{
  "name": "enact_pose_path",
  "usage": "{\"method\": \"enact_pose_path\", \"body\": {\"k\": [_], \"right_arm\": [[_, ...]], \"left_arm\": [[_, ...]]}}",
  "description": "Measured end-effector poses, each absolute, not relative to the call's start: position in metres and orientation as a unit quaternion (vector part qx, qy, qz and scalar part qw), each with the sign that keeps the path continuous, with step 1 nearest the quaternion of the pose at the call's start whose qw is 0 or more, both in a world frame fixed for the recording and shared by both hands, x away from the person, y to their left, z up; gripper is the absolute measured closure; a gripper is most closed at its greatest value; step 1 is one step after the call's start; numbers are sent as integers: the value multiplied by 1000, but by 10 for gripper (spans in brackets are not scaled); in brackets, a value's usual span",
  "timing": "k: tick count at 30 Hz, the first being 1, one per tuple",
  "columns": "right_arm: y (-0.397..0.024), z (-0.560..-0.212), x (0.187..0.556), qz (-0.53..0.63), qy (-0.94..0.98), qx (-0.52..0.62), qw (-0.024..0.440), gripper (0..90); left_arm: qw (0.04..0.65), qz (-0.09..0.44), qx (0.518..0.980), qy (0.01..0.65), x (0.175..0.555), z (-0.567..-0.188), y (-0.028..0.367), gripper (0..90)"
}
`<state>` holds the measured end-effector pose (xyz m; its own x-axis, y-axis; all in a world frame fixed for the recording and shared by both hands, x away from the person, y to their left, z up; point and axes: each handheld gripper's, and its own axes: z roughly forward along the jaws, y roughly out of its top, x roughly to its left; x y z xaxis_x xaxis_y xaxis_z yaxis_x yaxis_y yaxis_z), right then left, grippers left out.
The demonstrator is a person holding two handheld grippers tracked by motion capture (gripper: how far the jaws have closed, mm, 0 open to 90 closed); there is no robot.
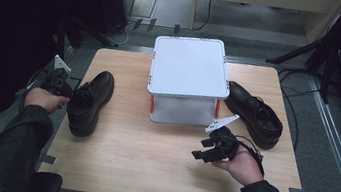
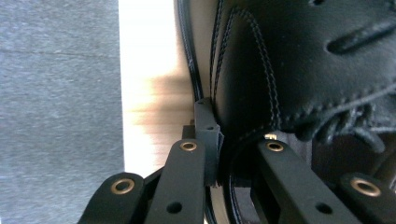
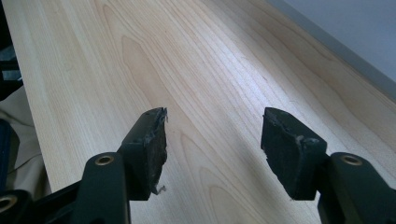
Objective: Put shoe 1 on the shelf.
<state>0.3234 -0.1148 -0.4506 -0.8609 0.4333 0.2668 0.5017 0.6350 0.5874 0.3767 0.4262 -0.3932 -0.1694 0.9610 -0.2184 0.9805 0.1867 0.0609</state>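
Left shoe (image 1: 89,103): black leather lace-up, lying on the left part of the bench, toe toward the far side, heel near the front-left edge; its collar is pinched at the side nearest the left hand.
Bench (image 1: 149,163): light wood top, the largest thing in the scene; carries both shoes and the rack; bare wood across the front.
Rack (image 1: 189,73): white two-level stand with orange fittings, at the far middle of the bench, between the two shoes.
Right shoe (image 1: 254,115): black, matching; lies just right of the rack, toe toward the far side, apart from both grippers.
Left gripper (image 1: 70,96): held at the left bench edge; in the left gripper view (image 2: 219,154) one finger (image 2: 207,135) sits outside the shoe's collar and the other inside the opening, clamped together on the leather rim. No earlier state noted.
Right gripper (image 1: 208,154): held above bare wood in front of the rack; in the right gripper view (image 3: 212,140) its fingers (image 3: 149,147) stand well apart with nothing between them.
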Motion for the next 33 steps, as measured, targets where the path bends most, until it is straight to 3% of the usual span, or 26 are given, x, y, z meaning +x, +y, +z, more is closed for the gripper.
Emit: {"method": "enact_pose_path", "body": {"k": [15,33], "right_arm": [[-117,-450,324,-343,-901,-261,53,414],[-117,-451,324,-342,-902,-259,55,415]], "left_arm": [[128,-32,631,764,411,-324,399,851],[197,-16,659,726,448,-230,331,849]]}}
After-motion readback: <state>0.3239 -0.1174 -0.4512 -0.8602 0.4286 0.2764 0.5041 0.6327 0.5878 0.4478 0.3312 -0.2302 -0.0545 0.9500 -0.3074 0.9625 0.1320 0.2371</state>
